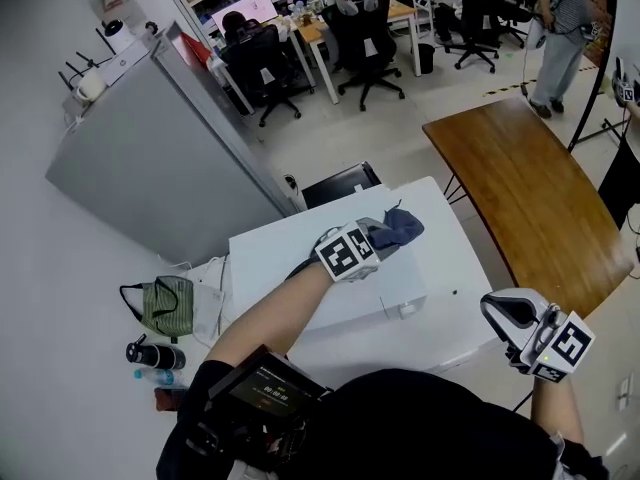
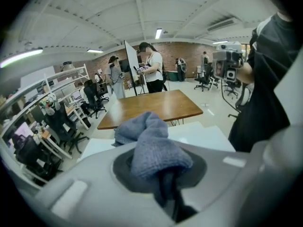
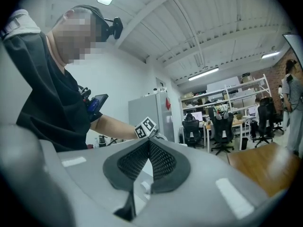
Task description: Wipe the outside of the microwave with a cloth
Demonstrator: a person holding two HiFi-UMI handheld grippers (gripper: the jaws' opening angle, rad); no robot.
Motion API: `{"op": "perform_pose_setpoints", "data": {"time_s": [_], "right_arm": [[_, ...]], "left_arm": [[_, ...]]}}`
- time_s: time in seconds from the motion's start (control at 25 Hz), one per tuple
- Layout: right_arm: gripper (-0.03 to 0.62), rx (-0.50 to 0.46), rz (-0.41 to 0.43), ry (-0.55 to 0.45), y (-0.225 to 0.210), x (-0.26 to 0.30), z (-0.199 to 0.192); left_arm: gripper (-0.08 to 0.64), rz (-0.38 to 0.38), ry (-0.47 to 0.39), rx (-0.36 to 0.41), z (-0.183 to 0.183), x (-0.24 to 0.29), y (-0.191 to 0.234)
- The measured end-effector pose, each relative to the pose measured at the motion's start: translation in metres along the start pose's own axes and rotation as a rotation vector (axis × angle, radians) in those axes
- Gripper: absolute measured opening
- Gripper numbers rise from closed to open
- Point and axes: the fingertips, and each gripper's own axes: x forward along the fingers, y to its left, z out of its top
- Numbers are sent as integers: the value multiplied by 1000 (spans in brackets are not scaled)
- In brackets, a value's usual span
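The person stands over a white microwave point(image 1: 268, 258) that sits on a white table point(image 1: 452, 260) in the middle of the frame, in an open office. Their left hand-held gripper point(image 1: 374, 236) reaches forward over the microwave's top, just right of centre in the head view. It is clamped on a blue-grey cloth point(image 1: 398, 228). The cloth bunches up out of the closed jaws and spills past them, resting on the far right part of the microwave's top. In the left gripper view the same cloth fills the gap between the jaws and humps above them, with one fold pinched down into the slot. The right hand-held gripper point(image 1: 499, 309) is held off to the lower right of the frame, beside the white table's near right corner and touching nothing. Its own view shows its ribbed pads pressed tip to tip with nothing between them. A brown wooden table point(image 1: 530, 188) runs along the right side of the frame, just beyond the white one. A tall grey cabinet point(image 1: 150, 158) stands at the upper left. On the floor at the lower left lie a green bag point(image 1: 165, 306) and a dark bottle point(image 1: 155, 353). Black office chairs point(image 1: 365, 38) and desks crowd the top of the frame.
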Motion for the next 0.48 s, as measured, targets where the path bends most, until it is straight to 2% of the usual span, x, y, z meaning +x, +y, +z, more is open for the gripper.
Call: {"op": "perform_pose_setpoints", "data": {"time_s": [0.12, 0.24, 0.32, 0.48], "right_arm": [[5, -21, 21, -2, 14, 10, 8], [5, -57, 68, -8, 42, 38, 20], [5, -78, 108, -12, 70, 64, 26], [5, -67, 203, 12, 137, 119, 25]], "left_arm": [[54, -5, -52, -18, 4, -21, -7], [54, 47, -93, -41, -24, -93, -8], [55, 92, -83, -61, -68, -156, -13], [55, 171, 5, -90, -191, -255, -32]]}}
